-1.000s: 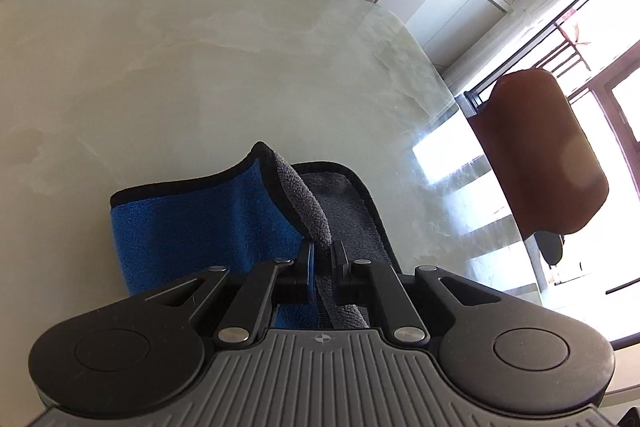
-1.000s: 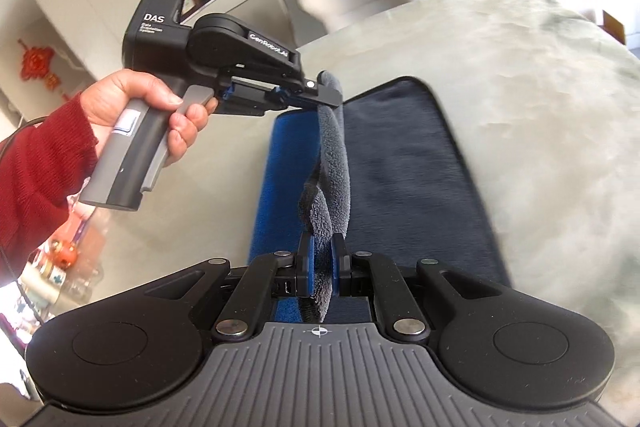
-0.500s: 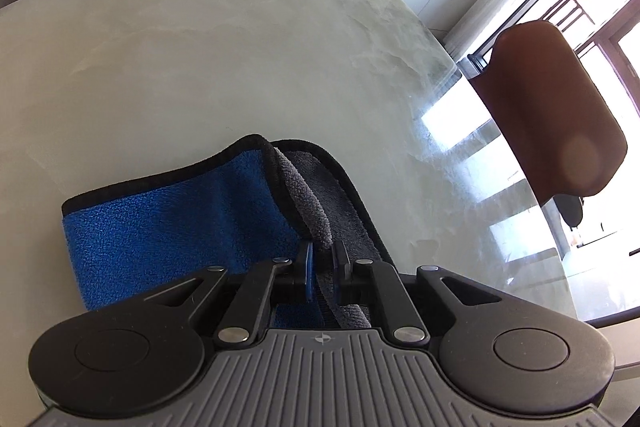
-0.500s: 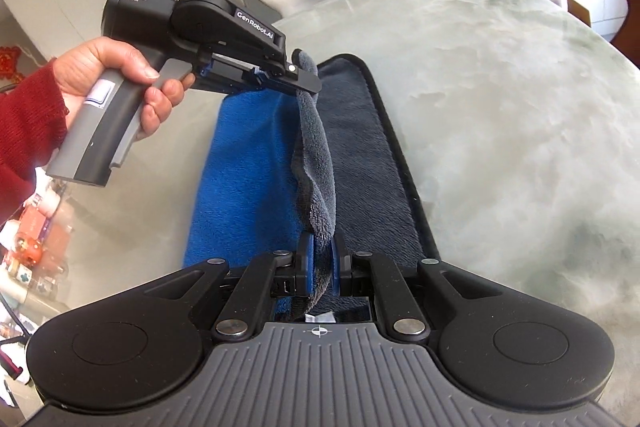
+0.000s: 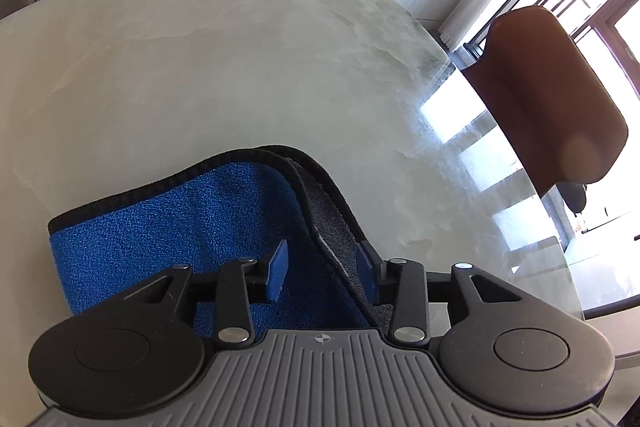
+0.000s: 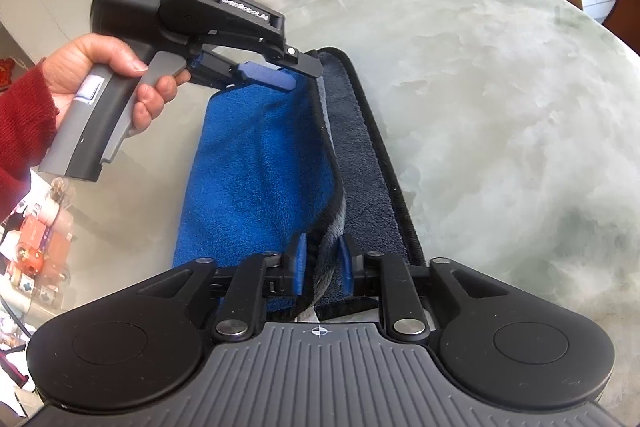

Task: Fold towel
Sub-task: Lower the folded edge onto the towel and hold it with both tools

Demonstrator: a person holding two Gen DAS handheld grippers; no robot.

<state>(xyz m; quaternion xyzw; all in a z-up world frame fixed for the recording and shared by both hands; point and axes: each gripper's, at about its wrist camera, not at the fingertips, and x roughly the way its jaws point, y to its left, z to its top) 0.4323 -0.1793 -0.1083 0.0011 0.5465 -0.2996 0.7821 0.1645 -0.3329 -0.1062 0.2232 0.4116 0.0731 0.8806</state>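
The near end of the towel (image 6: pixel 256 163) is cut off behind the right claw (image 6: pixel 322 263) housing, so how its corners line up there is anyone's guess, and the left wrist view only catches the towel's far end poking out past its own claw body. The towel itself is fuzzy fleece — bright blue on one face, charcoal grey on the other, with a black stitched border — and it's lying on the pale, cloudy marble-look tabletop (image 6: pixel 500 107), blue flap folded over so only a grey strip shows along one side. The left claw (image 5: pixel 322 265) is opening, its blue pads spread apart with the folded edge running loose between them, nothing pinched. The right claw is opening too, pads off the cloth, though a rumpled ridge of the fold sits in the gap. Only the right wrist view shows the person's hand (image 6: pixel 116 75) in a red knit sleeve (image 6: pixel 20 131) gripping the other tool's grey handle; only the left wrist view properly shows the rounded brown chair (image 5: pixel 552 99) back by the bright window.
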